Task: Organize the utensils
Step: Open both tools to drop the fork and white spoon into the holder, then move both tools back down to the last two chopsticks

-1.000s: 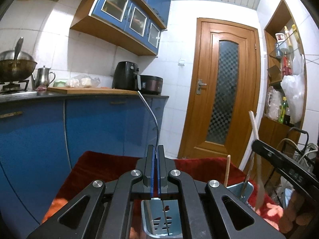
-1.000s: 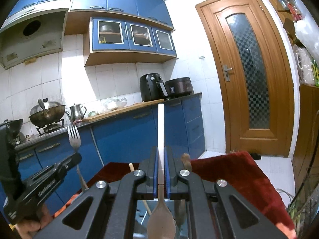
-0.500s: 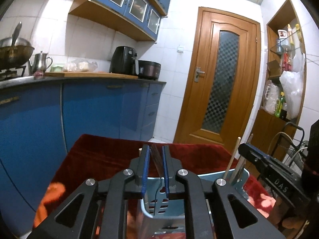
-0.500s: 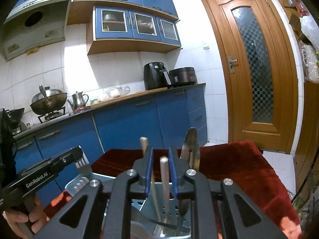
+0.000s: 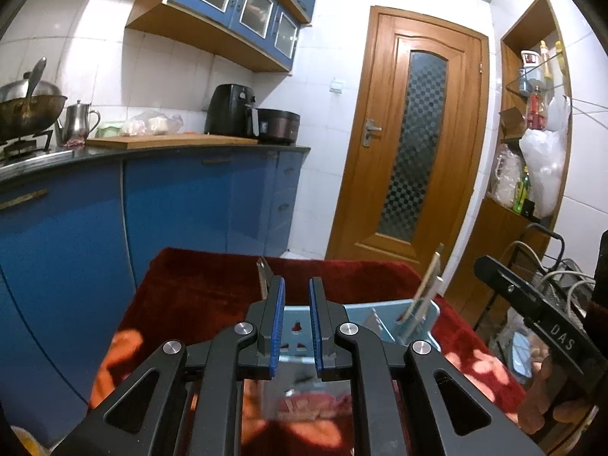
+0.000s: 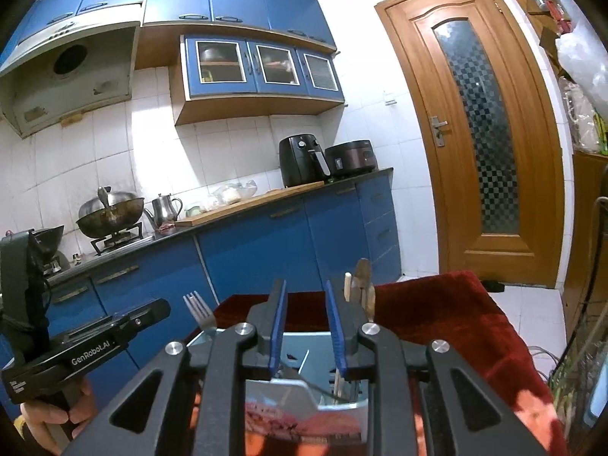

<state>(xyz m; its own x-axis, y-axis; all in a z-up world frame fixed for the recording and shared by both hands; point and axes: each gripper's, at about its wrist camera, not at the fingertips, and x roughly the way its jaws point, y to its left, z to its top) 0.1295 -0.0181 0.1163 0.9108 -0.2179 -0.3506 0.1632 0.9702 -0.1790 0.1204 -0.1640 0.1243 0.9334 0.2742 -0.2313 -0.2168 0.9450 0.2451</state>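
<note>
Left wrist view: the left gripper (image 5: pixel 295 317) has its blue pads apart with nothing between them, poised just above the pale blue utensil caddy (image 5: pixel 425 313) that stands on the red cloth (image 5: pixel 197 288). A metal handle (image 5: pixel 262 271) pokes up just left of the fingers, and pale wooden handles (image 5: pixel 427 285) lean out of the caddy's right compartment. At the right edge, the right gripper (image 5: pixel 532 304) comes in, gripped by a hand (image 5: pixel 547 399). Over to the right wrist view: the right gripper (image 6: pixel 304 323) has its jaws opening, nothing between them, right above the same caddy (image 6: pixel 304 349). A fork (image 6: pixel 199 311) stands tines up in the left compartment; a wooden stick and a spoon handle (image 6: pixel 363 288) rise at the right. The left gripper (image 6: pixel 114 326) shows at the left edge, over blue cabinets (image 6: pixel 266 239).
</note>
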